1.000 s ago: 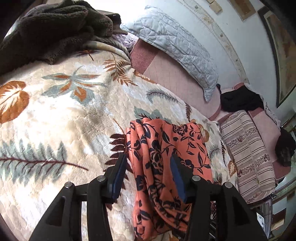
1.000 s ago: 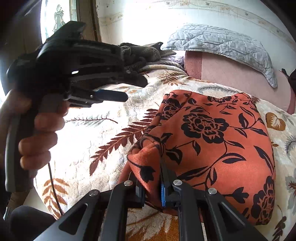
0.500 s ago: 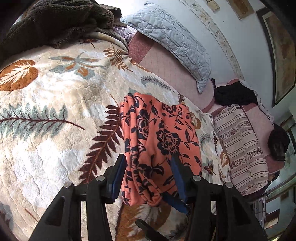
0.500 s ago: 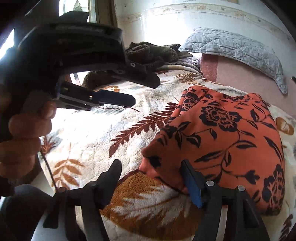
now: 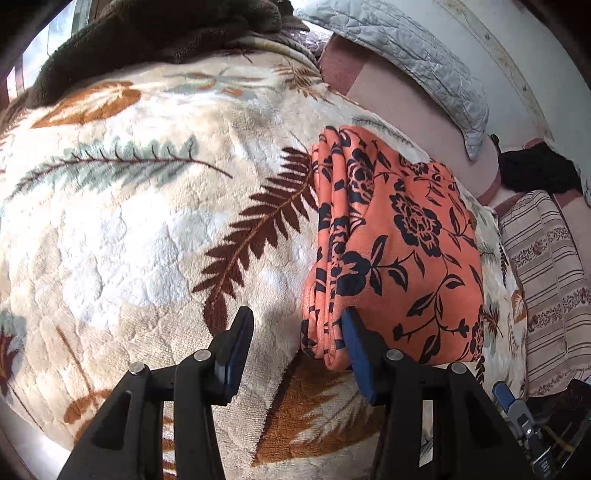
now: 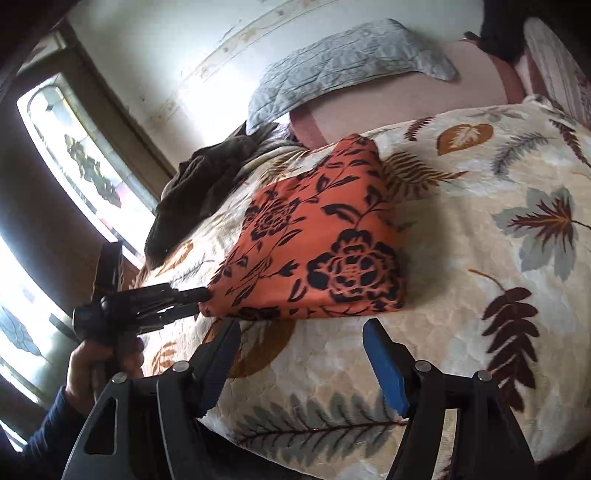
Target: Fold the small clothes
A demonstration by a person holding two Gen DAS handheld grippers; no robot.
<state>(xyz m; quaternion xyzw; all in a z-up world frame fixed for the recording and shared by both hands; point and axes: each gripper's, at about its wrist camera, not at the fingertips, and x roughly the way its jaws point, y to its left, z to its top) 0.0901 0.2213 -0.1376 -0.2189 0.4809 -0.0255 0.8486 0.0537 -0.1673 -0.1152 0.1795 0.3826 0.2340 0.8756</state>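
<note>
Both claws are near the folded orange flowered cloth (image 5: 399,240) that lies on the leaf-pattern blanket (image 5: 147,221) of the bed. Left claw (image 5: 295,332) is half open at the cloth's near corner, one pad touching it. Right claw (image 6: 301,332) is empty, jaws opening, just beside the cloth.

Leaf-print blanket (image 5: 147,221), grey quilted pillow (image 5: 424,59), dark brown throw (image 5: 166,33), striped cushion (image 5: 546,266).

free: blanket (image 6: 480,295) right of folded cloth (image 6: 325,243) | blocked: dark heap (image 6: 199,184), pillow (image 6: 343,62) behind
</note>
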